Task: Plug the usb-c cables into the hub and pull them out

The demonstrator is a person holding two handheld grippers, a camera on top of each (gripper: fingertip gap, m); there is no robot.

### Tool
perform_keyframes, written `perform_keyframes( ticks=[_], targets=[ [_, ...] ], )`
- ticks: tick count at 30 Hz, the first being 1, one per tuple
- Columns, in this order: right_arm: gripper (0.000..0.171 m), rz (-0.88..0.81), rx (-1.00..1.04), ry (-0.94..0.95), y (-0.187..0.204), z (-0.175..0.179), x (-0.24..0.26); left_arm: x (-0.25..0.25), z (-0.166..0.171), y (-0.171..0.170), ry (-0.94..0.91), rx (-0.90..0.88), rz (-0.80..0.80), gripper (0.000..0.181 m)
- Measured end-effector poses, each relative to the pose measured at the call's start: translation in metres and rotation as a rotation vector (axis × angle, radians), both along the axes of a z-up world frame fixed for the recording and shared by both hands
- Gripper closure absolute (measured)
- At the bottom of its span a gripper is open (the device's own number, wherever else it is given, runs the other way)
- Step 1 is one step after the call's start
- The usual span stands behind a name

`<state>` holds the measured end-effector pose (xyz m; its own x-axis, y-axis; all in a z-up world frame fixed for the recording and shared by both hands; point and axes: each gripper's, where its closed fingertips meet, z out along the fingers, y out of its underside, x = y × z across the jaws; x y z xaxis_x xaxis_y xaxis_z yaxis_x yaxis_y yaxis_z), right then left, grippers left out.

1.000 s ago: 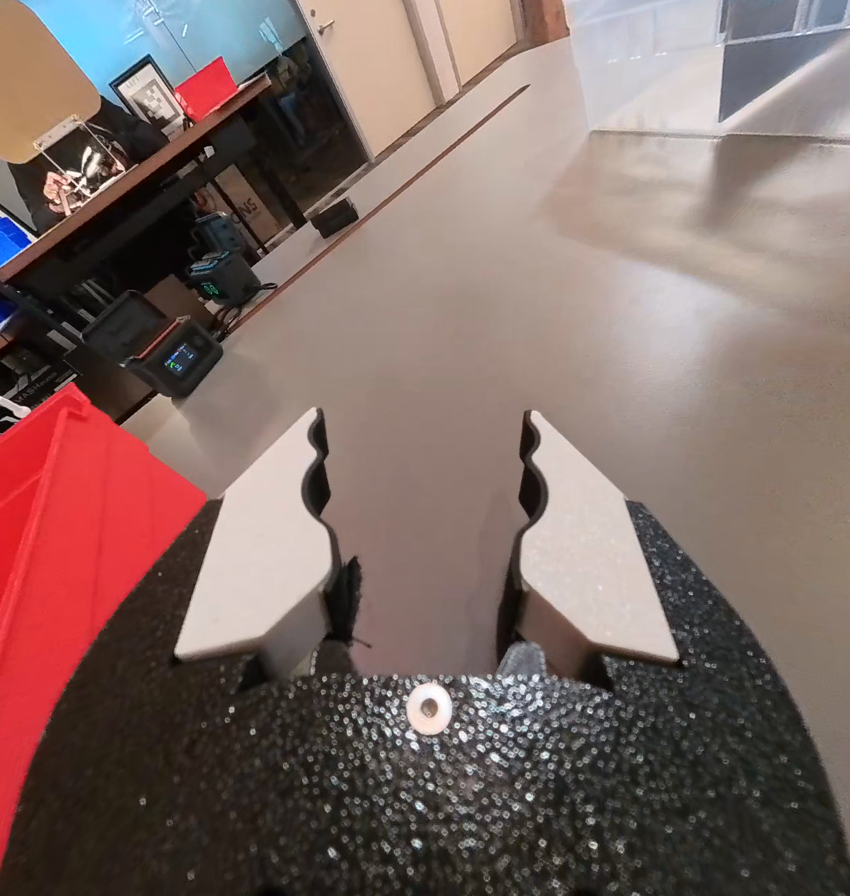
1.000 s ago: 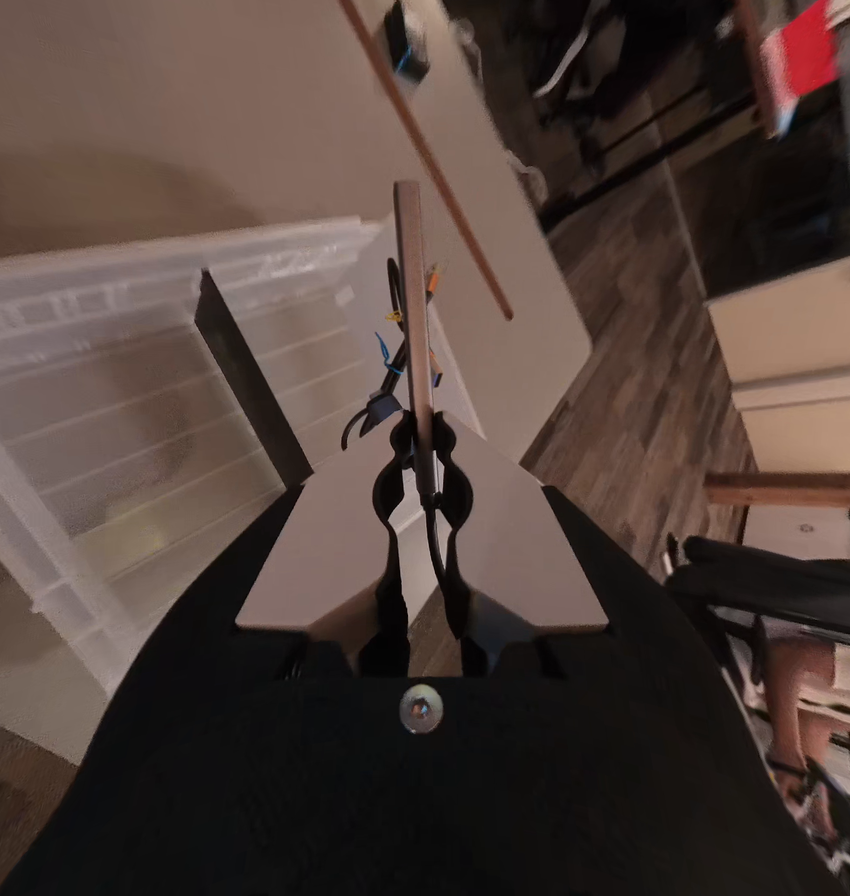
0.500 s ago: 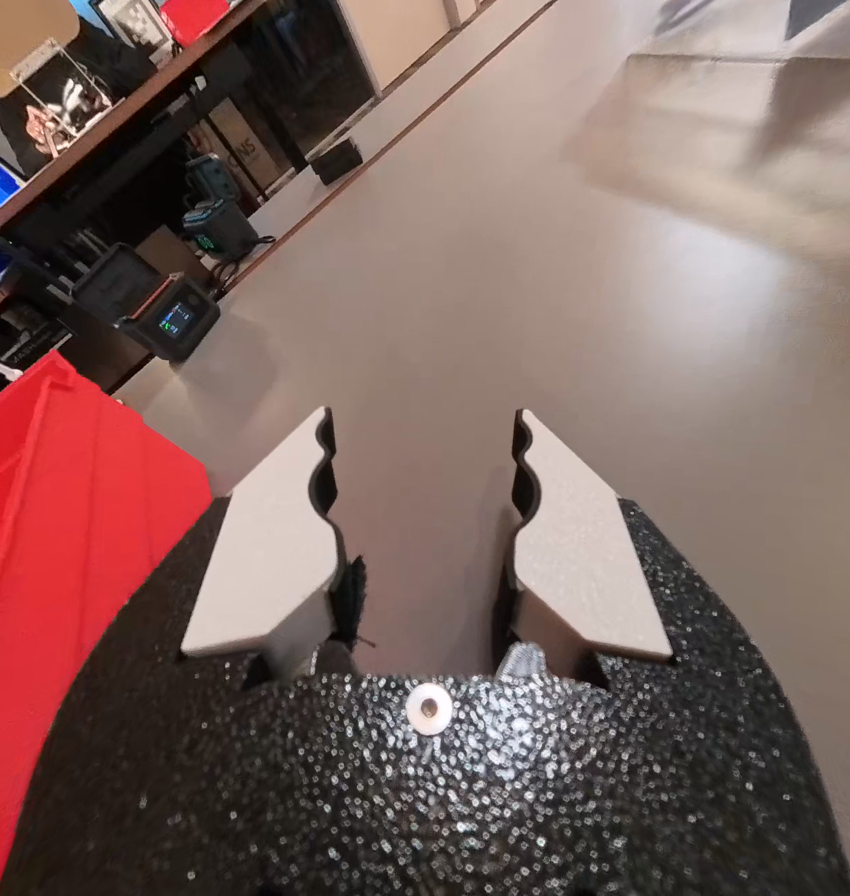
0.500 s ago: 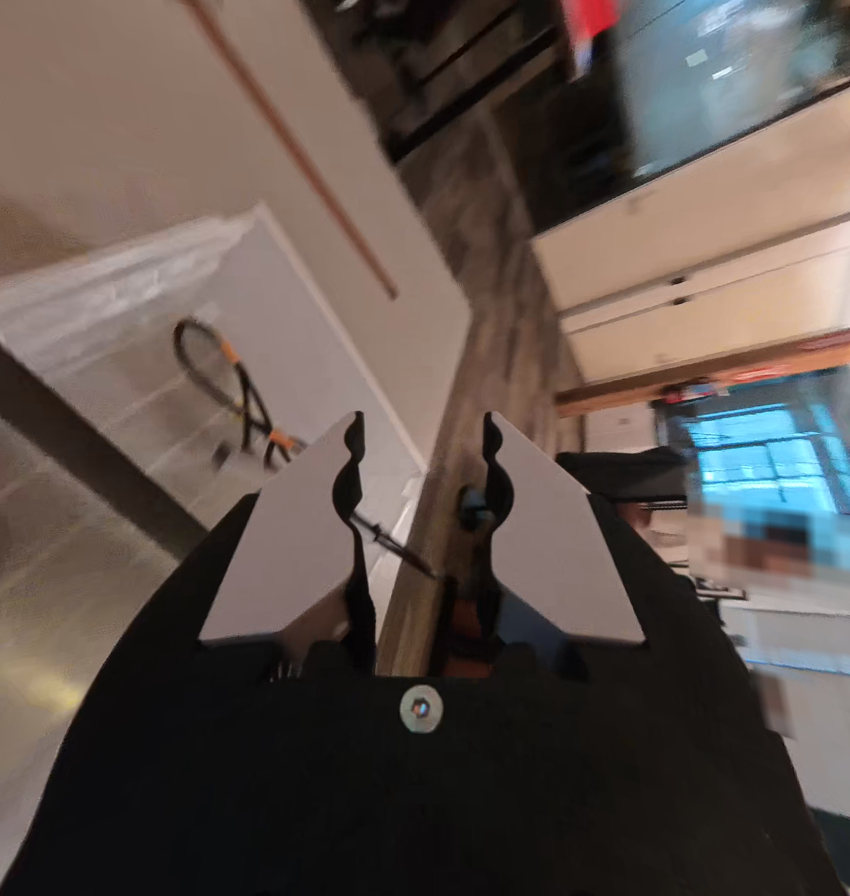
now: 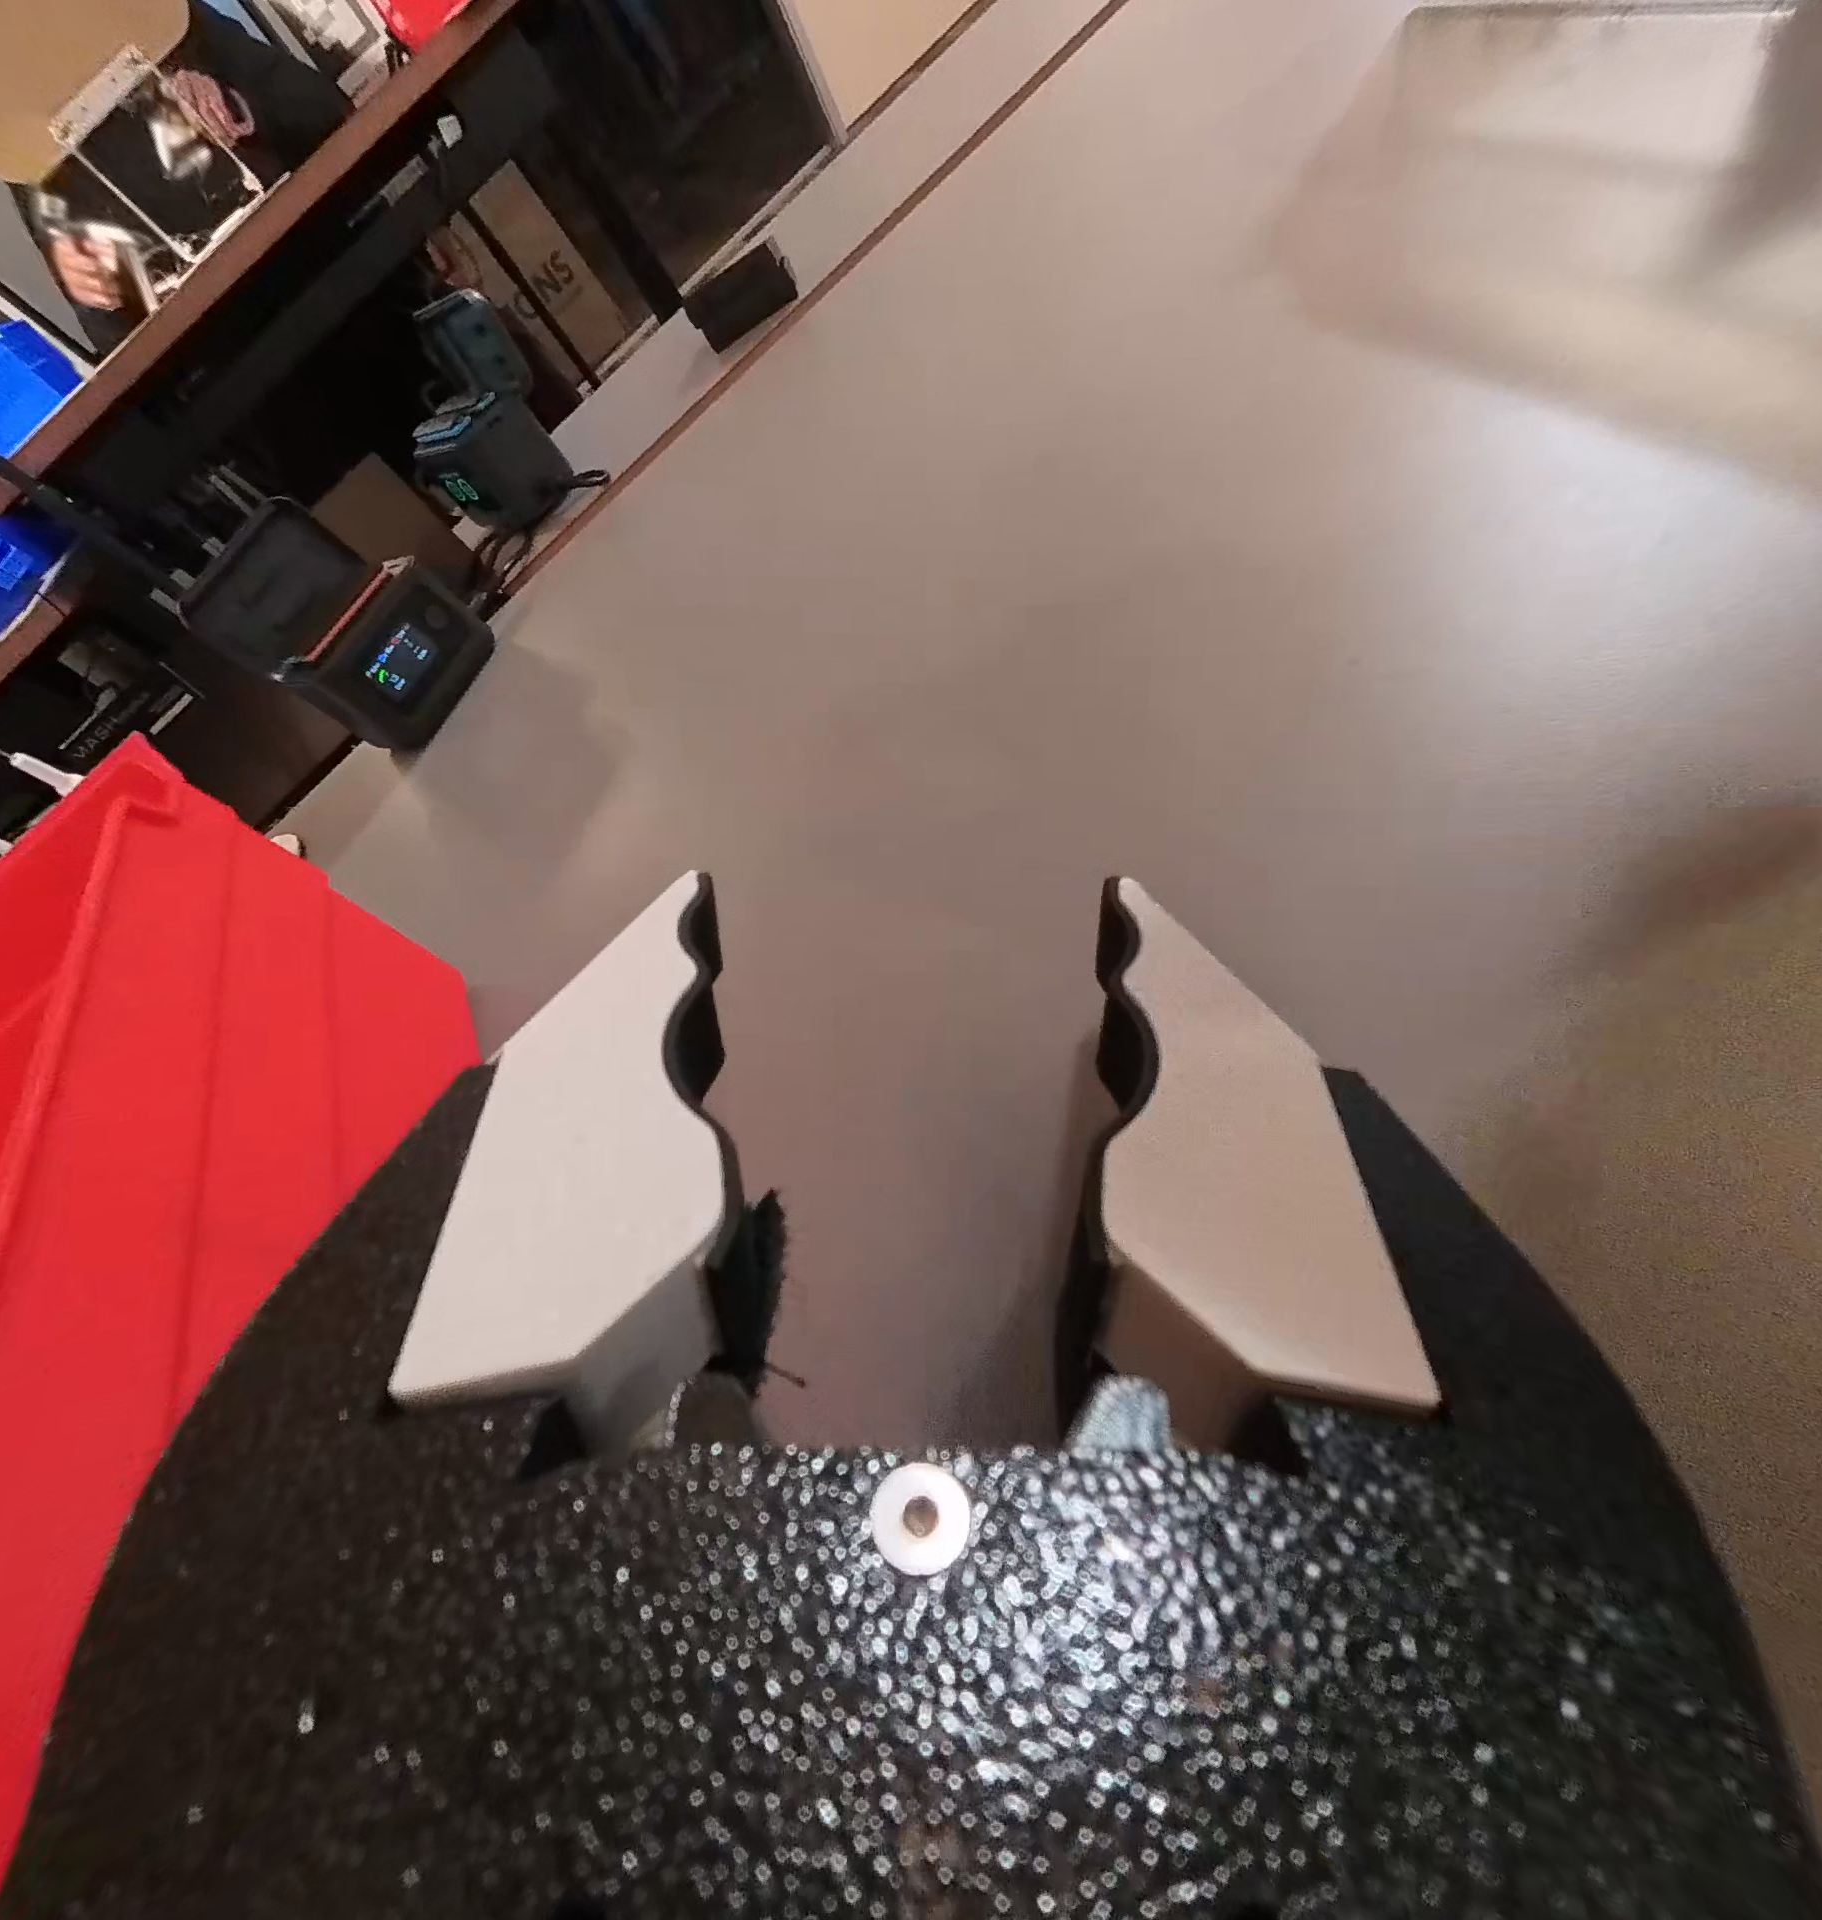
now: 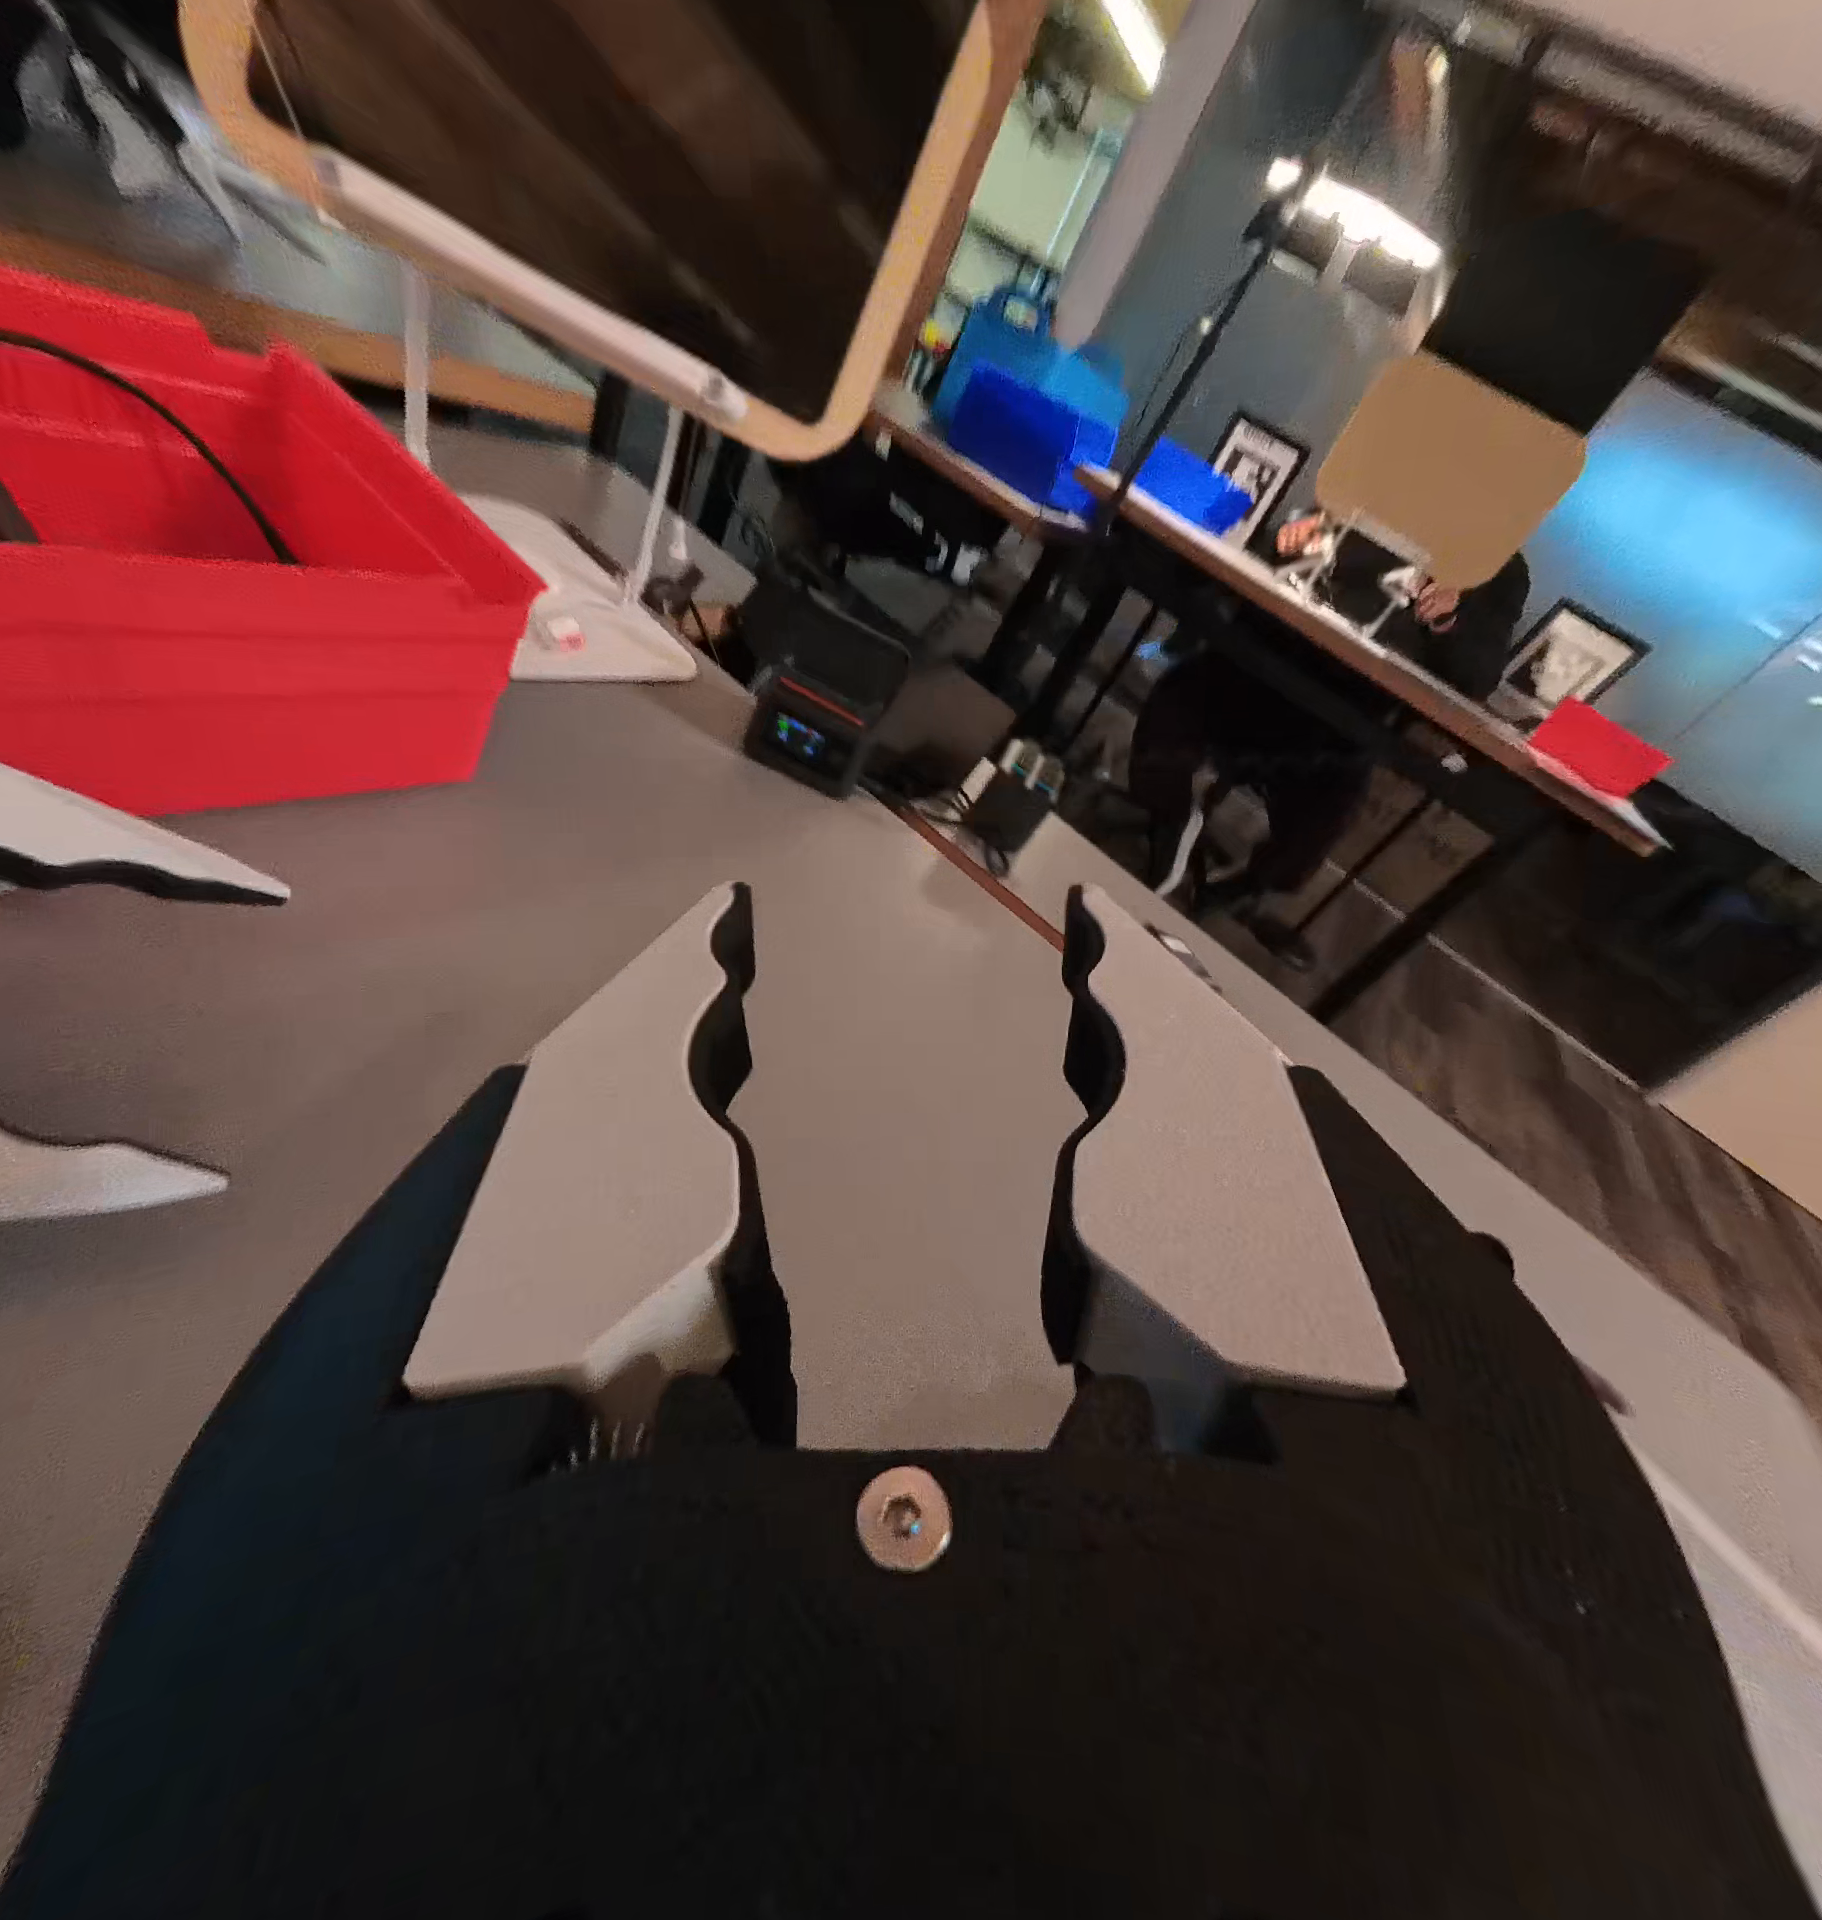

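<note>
Left gripper (image 5: 907,914) spread wide above the bare grey table (image 5: 1094,540), holding nothing, just beside the red bin (image 5: 159,1039). Right gripper (image 6: 907,914) likewise spread and empty over the table. Cables and hub nowhere in view; black cord (image 6: 159,416) trailing into the bin.

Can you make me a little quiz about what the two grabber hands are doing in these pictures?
1. True or false: the right gripper is squeezing a cable.
2. What colour is the bin beside the left gripper? A) red B) green C) yellow
3. Fill in: a black ______ curves into that bin.

Key:
1. False. Its jaws stand apart with only bare table between them.
2. A. The red bin sits at the left edge of the left wrist view too.
3. Cable. The hub is not in view.
</note>
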<state>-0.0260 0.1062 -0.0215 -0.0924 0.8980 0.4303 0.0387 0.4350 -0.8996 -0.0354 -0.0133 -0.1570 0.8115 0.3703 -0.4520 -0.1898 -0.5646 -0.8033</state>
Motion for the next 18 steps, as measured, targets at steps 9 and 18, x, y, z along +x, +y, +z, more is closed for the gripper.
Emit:
perform_keyframes(
  ticks=[9, 18],
  targets=[
    [0.120, 0.023, -0.114, 0.247, 0.009, -0.039, 0.002, 0.031, 0.006, 0.010, -0.109, 0.046, -0.099, 0.113],
    [0.122, 0.069, -0.131, 0.229, 0.001, -0.041, -0.001, -0.033, 0.161, -0.074, -0.020, 0.045, 0.047, 0.115]
  ],
)
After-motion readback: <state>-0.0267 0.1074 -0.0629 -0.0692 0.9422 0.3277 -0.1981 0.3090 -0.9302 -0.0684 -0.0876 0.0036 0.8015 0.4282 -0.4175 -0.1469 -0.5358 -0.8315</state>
